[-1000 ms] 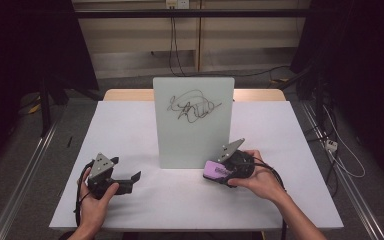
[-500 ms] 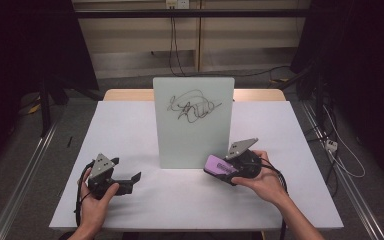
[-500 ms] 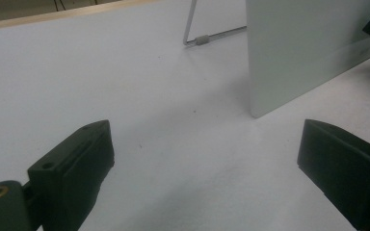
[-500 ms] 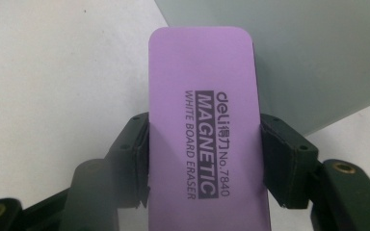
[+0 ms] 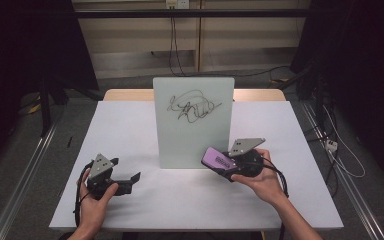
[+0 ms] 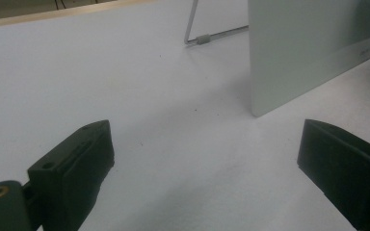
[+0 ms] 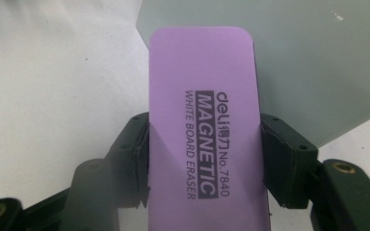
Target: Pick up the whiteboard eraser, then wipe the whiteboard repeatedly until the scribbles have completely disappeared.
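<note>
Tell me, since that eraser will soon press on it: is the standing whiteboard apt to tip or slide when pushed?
The whiteboard stands nearly upright on a thin wire prop, so a hard push up high would probably tip it backward. Its bottom edge rests on the smooth white table, so it may slide. The open left gripper could steady it.

A purple eraser [image 7: 203,125] (black lettering on top) sits between black jaws, before a pale grey-green board [image 5: 193,121] with black scribbles.
</note>
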The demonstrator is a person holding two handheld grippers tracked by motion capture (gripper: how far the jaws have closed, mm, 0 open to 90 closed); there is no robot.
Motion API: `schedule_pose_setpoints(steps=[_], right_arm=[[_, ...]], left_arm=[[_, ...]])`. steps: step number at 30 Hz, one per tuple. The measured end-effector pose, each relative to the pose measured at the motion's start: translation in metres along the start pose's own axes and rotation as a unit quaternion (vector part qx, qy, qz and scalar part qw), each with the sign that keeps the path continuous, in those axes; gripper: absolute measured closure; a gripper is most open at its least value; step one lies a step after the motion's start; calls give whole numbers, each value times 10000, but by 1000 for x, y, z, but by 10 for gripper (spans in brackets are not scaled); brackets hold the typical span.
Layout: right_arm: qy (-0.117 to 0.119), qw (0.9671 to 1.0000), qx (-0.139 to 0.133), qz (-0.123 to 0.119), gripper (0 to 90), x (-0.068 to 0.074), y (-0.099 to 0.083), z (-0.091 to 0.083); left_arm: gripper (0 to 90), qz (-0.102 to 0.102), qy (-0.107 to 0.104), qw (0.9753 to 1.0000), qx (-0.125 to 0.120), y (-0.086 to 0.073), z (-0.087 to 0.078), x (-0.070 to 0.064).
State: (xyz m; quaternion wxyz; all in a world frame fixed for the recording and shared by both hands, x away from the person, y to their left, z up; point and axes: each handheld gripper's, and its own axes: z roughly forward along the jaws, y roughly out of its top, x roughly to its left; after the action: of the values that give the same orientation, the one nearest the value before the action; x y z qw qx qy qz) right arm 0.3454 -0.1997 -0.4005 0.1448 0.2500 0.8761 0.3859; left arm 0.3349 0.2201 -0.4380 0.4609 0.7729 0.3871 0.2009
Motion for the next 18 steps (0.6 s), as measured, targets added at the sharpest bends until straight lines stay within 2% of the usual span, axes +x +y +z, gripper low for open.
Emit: schedule_pose_setpoints(steps=[8, 12, 18], right_arm=[[-94, 9997, -219, 26, 416, 0, 1, -6], [-242, 9990, -378, 73, 416, -3, 4, -10], [-339, 9981, -516, -24, 416, -3, 8, -11]], left_arm=[[57, 56, 11, 10000, 30, 0, -1, -2], [56, -16, 24, 10000, 38, -2, 0, 1], [56, -80, 8, 10000, 53, -3, -2, 4]])
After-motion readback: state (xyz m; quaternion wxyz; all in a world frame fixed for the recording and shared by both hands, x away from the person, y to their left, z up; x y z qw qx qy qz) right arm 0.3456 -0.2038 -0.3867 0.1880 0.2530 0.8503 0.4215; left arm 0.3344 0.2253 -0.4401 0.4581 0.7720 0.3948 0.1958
